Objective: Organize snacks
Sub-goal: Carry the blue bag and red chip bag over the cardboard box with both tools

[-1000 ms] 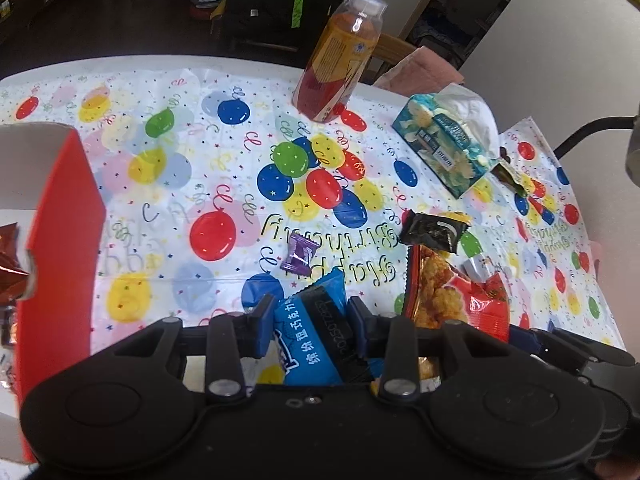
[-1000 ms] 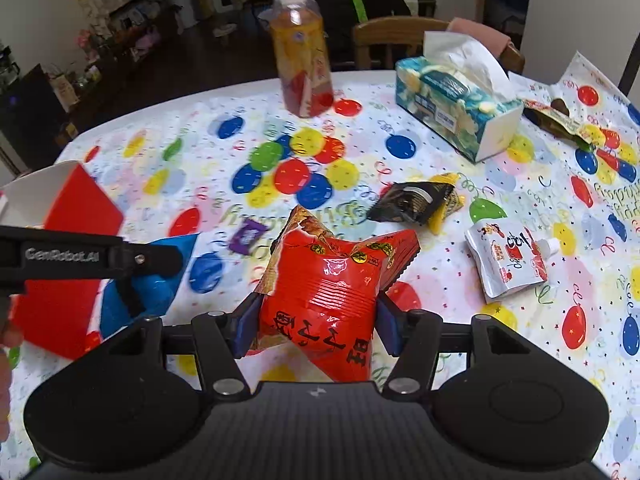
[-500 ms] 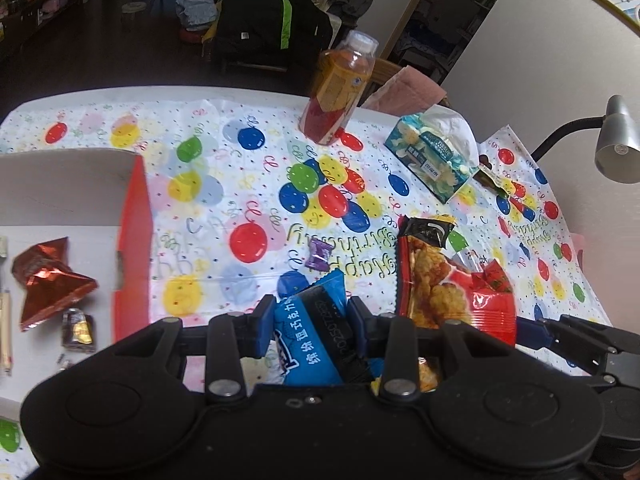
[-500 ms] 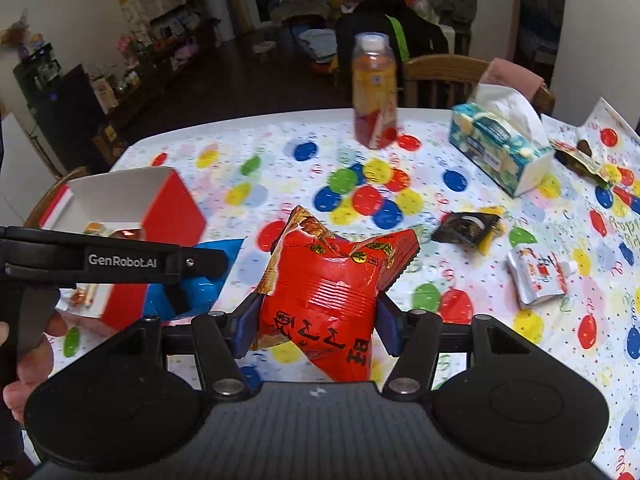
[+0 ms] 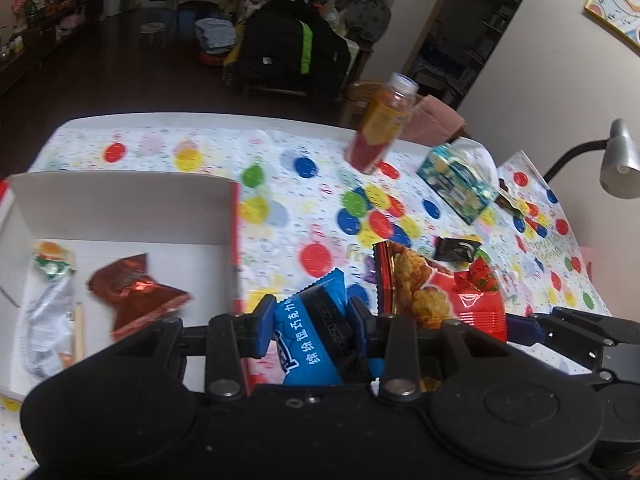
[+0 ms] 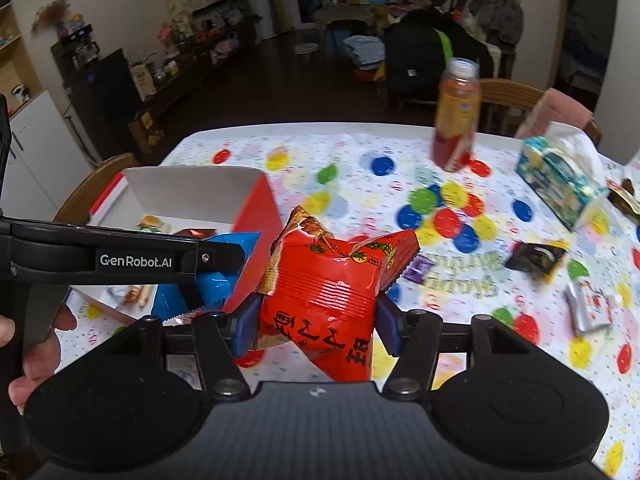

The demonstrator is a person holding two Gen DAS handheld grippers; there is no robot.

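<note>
Left gripper [image 5: 308,320]: jaws clenched on the blue snack pack [image 5: 310,334], held off the desk just right of the box's red side wall. Right gripper [image 6: 312,316]: jaws clenched on the red snack bag [image 6: 332,288], also airborne, right of the box [image 6: 192,192].

Step in hand, as I read it: carry both into the box. Suggest left goes first, since it's closer. Clear the red wall [image 5: 235,240] before dropping, aim for bare floor behind the red foil packet [image 5: 136,288]. Don't land on the green-topped pouch [image 5: 52,264] at the far left.

Red bag is puffy and wide; release low so it doesn't bounce out.

Farther out on the desk [image 6: 360,148]: black packet [image 6: 534,256], silver pouch [image 6: 588,308], purple candy [image 6: 418,268] not yet picked up. The bottle [image 6: 456,120] and tissue box [image 6: 560,180] are likely not part of this.
</note>
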